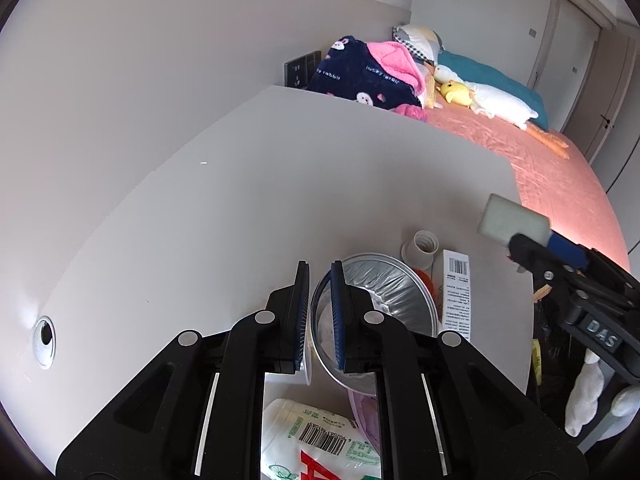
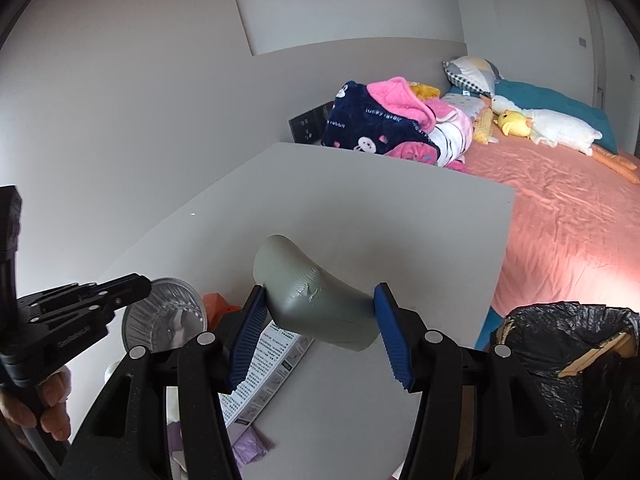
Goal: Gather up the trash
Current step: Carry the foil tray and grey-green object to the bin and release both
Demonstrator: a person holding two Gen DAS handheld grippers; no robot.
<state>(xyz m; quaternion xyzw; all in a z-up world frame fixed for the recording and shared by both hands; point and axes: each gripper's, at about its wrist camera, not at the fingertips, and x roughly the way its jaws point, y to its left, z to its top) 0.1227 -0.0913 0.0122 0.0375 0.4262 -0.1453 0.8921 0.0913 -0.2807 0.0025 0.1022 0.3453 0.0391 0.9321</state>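
My right gripper (image 2: pixel 320 330) is shut on a grey-white foam block (image 2: pixel 320 300) and holds it above the white table (image 2: pixel 360 208); block (image 1: pixel 514 220) and gripper (image 1: pixel 532 250) also show in the left wrist view. My left gripper (image 1: pixel 320 312) is nearly closed on the rim of a foil bowl (image 1: pixel 384 292), one finger inside and one outside. The bowl also shows in the right wrist view (image 2: pixel 168 316). A black-lined trash bin (image 2: pixel 572 360) stands by the table's right edge.
On the table lie a white paper cup (image 1: pixel 420 246), a printed box (image 1: pixel 456 292), a plastic wrapper with a barcode (image 1: pixel 320 440), orange scrap (image 2: pixel 214 302) and purple plastic (image 2: pixel 250 446). A bed with a pink sheet (image 2: pixel 560 216) lies beyond.
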